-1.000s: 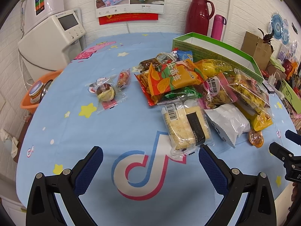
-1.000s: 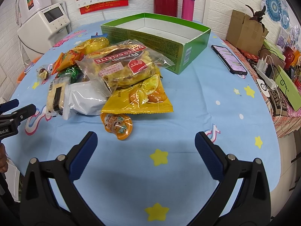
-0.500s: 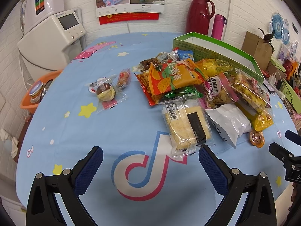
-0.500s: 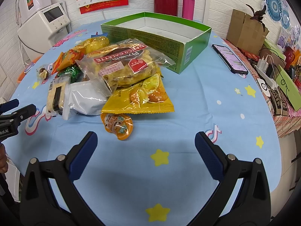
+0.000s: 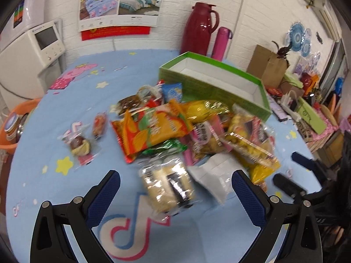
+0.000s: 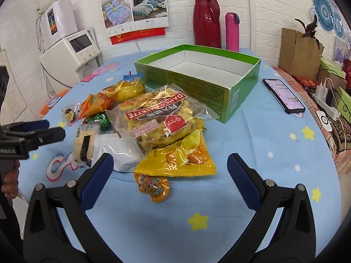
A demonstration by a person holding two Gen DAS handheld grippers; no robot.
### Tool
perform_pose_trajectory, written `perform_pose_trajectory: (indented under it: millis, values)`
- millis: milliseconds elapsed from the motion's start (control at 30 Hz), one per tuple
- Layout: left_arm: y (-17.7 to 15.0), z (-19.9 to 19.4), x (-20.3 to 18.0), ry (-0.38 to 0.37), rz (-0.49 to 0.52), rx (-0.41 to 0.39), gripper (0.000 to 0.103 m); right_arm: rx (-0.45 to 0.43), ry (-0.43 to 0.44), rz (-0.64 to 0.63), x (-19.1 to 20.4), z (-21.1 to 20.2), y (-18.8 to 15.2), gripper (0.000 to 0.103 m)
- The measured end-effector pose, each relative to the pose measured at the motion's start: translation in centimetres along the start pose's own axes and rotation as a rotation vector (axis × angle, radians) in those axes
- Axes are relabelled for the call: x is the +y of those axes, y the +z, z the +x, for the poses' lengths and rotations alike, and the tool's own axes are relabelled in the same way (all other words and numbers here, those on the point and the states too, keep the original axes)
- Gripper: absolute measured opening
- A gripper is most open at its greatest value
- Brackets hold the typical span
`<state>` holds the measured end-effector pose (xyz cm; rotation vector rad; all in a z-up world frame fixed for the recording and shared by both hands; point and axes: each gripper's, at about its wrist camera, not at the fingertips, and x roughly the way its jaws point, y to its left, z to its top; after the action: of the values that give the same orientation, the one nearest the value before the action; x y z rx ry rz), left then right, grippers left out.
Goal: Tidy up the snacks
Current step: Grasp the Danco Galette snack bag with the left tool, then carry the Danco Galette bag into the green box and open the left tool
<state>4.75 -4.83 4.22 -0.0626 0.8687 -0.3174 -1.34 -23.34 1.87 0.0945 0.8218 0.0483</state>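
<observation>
A heap of wrapped snacks lies on the blue tablecloth beside an empty green box (image 5: 221, 87) (image 6: 197, 74). My left gripper (image 5: 175, 188) is open, its fingers either side of a clear-wrapped biscuit pack (image 5: 167, 186) with a white packet (image 5: 216, 176) to its right. My right gripper (image 6: 170, 171) is open just above a small orange jelly cup (image 6: 154, 186) and a yellow orange-slice bag (image 6: 182, 157). A large Danco pastry bag (image 6: 158, 118) tops the heap. An orange chip bag (image 5: 151, 129) lies at the heap's left.
Two small wrapped sweets (image 5: 80, 145) lie apart at the left. A red thermos (image 6: 206, 19) and pink bottle (image 6: 232, 31) stand behind the box. A phone (image 6: 283, 95) lies to the box's right. A white appliance (image 5: 28, 57) sits at far left, cardboard box (image 6: 299, 52) at right.
Both grippers have moved forward toward the snack heap and tilted up; the left view is blurred by motion. Both stay open, and no snack has moved.
</observation>
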Motion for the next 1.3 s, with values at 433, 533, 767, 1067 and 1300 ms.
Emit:
perform_pose_trajectory:
  millis: [433,533,767,1067,1300]
  values:
    - [4.9,5.7,-6.9,-0.165,0.202,0.066,0.087,-0.008,0.106,0.043,-2.0,2.4,1.4,0.102]
    - [5.2,6.8,-7.5,-0.212,0.232,0.114,0.078,-0.034,0.122,0.004,-1.5,2.4,1.7,0.099]
    - [5.9,9.6,-7.7,-0.276,0.22,0.204,0.058,-0.019,0.14,-0.037,-0.6,3.9,2.3,0.098]
    - [5.6,7.8,-7.6,-0.207,0.193,0.124,0.041,-0.016,0.137,-0.027,-0.2,4.2,2.9,0.071]
    - [8.3,5.3,-7.9,-0.216,0.195,0.025,0.04,-0.11,0.121,-0.052,0.0,2.0,5.2,0.067]
